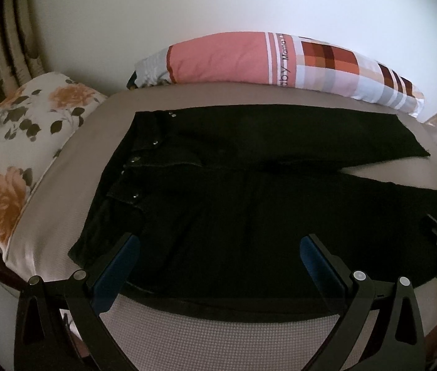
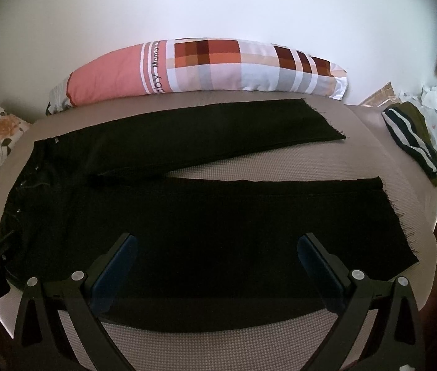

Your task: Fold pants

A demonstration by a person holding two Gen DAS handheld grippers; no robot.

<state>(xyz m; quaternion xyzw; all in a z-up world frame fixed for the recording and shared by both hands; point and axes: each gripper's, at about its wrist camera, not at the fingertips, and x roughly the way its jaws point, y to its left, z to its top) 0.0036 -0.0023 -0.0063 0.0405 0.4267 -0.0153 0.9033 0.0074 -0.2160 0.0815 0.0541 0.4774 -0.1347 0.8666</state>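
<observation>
Black pants (image 1: pixel 249 204) flat, beyond both spread tools

Both wrist cameras hang low over the bed's (image 1: pixel 224 334) near edge, facing the far wall. The left looks over the waistband end, the right over the leg ends. Both share the pants (image 1: pixel 249 216) and the checked pillow (image 2: pixel 218 68).

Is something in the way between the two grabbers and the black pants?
Nothing visible. The open left gripper and open right gripper both hover right over the flat black denim pants on the beige mattress. The checked pillow lies behind them.
</observation>
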